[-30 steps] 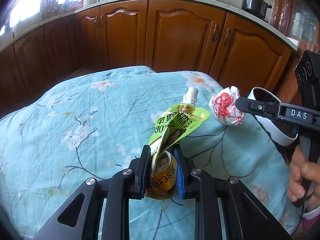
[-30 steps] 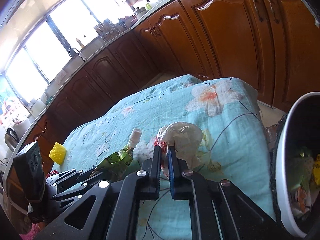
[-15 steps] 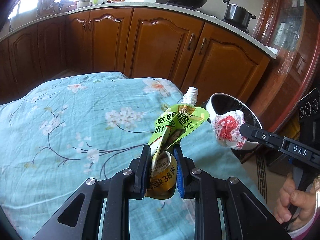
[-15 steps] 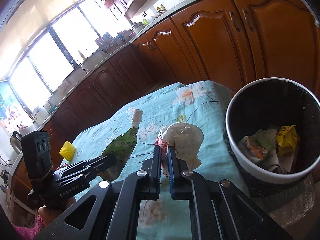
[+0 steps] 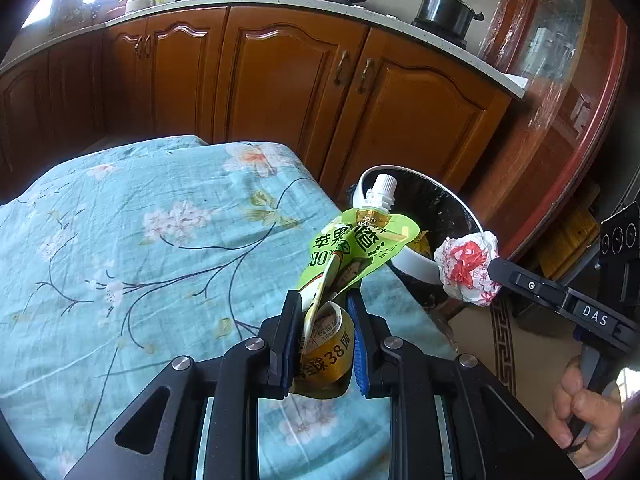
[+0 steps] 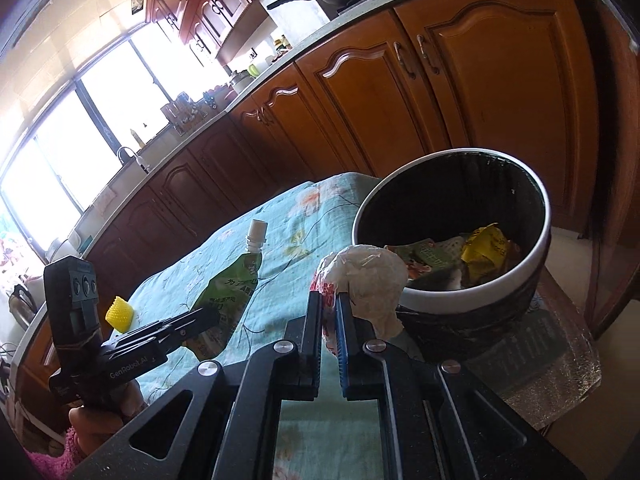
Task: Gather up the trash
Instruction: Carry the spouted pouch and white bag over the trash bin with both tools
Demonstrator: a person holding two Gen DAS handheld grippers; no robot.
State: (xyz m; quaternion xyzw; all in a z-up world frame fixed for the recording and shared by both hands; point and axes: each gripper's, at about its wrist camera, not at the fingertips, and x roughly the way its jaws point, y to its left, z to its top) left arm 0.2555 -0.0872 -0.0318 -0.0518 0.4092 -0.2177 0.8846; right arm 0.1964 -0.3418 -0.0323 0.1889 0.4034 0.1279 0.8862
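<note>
My left gripper (image 5: pixel 323 304) is shut on a crumpled green drink pouch (image 5: pixel 352 248) with a white screw cap, held above the right edge of the table. My right gripper (image 6: pixel 329 300) is shut on a crumpled white wrapper with red print (image 6: pixel 366 280), held in the air beside the bin. In the left wrist view the wrapper (image 5: pixel 468 264) hangs at the tip of the right gripper (image 5: pixel 494 266), just right of the bin (image 5: pixel 412 262). The round bin (image 6: pixel 472 300), white-rimmed and dark inside, holds several wrappers. The pouch (image 6: pixel 232 292) and left gripper (image 6: pixel 208 316) show in the right wrist view.
The table wears a light blue floral cloth (image 5: pixel 140 240). A small yellow object (image 6: pixel 118 312) lies on it behind the left gripper. Wooden kitchen cabinets (image 5: pixel 280 92) stand close behind table and bin. A patterned mat (image 5: pixel 500 344) lies on the floor. A hand (image 5: pixel 588 412) grips the right handle.
Both grippers have carried their trash rightward and a little upward, off the middle of the table toward the bin. The bin now fills more of both views. Neither grip has changed.
</note>
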